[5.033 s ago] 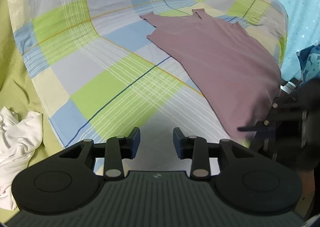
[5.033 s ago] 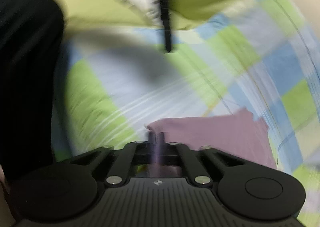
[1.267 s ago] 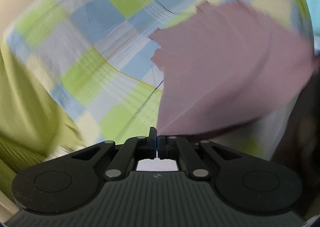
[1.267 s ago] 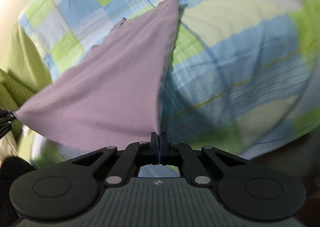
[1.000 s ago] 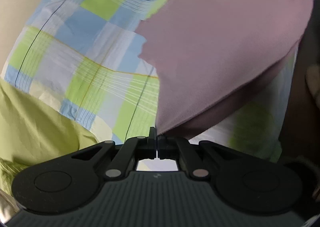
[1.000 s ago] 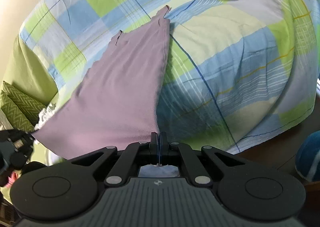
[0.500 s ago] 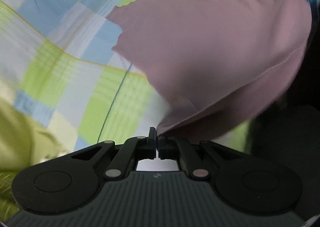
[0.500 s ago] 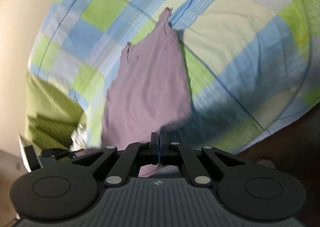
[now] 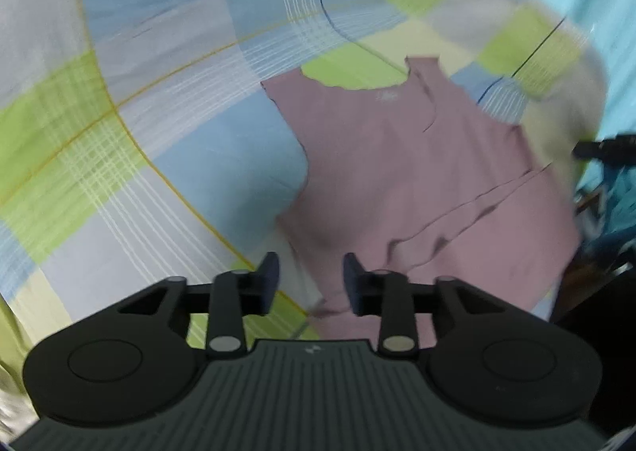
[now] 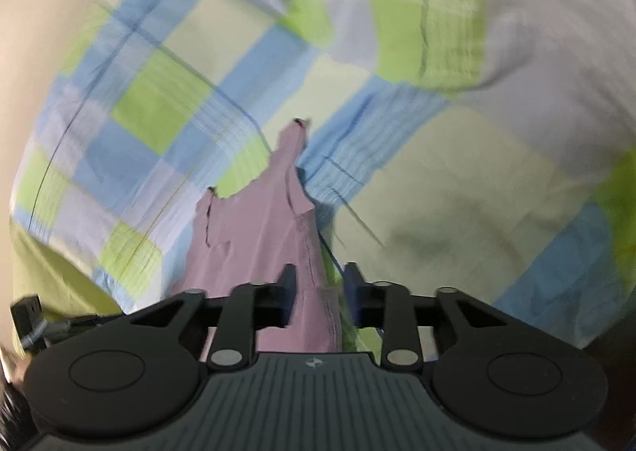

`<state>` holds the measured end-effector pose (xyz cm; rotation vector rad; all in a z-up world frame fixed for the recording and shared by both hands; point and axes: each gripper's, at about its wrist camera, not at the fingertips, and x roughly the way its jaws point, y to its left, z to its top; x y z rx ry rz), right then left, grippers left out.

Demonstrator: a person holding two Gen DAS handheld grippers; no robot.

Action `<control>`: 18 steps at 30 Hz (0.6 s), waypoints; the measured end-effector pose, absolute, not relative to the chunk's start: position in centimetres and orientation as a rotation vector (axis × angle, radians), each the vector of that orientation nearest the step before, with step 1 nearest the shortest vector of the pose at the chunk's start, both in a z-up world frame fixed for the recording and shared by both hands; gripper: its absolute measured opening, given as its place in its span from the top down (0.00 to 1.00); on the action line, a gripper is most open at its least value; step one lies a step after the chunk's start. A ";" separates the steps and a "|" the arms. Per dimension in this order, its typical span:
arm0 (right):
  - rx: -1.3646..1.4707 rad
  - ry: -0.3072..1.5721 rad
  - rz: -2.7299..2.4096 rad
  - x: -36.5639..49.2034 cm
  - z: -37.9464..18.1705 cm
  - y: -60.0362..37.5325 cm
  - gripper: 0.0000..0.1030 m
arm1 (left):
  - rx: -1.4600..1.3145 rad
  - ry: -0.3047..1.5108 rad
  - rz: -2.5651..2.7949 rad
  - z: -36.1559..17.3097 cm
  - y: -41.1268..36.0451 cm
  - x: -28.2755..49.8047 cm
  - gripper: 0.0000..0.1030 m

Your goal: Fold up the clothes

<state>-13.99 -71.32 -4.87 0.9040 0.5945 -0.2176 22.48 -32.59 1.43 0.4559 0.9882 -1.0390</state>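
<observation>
Mauve sleeveless top (image 9: 401, 156) lies on the checked blue-green bedsheet (image 9: 159, 101), straps at the far end, lower part folded up over the body — hem edge runs diagonally across it. Left gripper (image 9: 311, 276) fingers apart, empty, just above the top's near left corner. Right gripper (image 10: 318, 284) fingers also apart, the top's near right edge (image 10: 278, 236) between them — not pinched.

The right hand-held gripper (image 10: 317, 284) hangs with jaws apart over a mauve tank top (image 10: 262, 236) lying on the checked sheet (image 10: 457, 180).
</observation>
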 end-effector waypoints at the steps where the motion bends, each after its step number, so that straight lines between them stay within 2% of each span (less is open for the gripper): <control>1: 0.881 0.604 -0.211 -14.4 -5.0 -70.8 0.61 | 0.429 1.002 -1.048 0.8 -31.8 22.3 0.67; 6: 0.849 0.643 -0.186 -15.7 -6.1 -68.8 0.61 | 0.281 1.101 -1.032 -3.5 -29.3 21.8 0.67; 9: 0.820 0.666 -0.144 -15.7 -6.4 -68.1 0.56 | 0.150 1.136 -1.033 -5.2 -28.6 22.1 0.68; 11: 0.789 0.672 -0.112 -15.6 -6.5 -67.7 0.56 | 0.066 1.126 -1.046 -5.5 -28.3 22.4 0.73; 12: 0.774 0.675 -0.096 -15.5 -6.5 -67.5 0.56 | 0.041 1.112 -1.054 -5.5 -28.2 22.4 0.88; 13: 0.761 0.674 -0.089 -15.2 -6.6 -67.4 0.56 | 0.036 1.089 -1.060 -5.4 -28.1 22.4 0.97; 18: 0.759 0.640 -0.073 -14.2 -7.4 -67.8 0.56 | 0.073 0.989 -1.082 -4.3 -28.1 21.6 0.99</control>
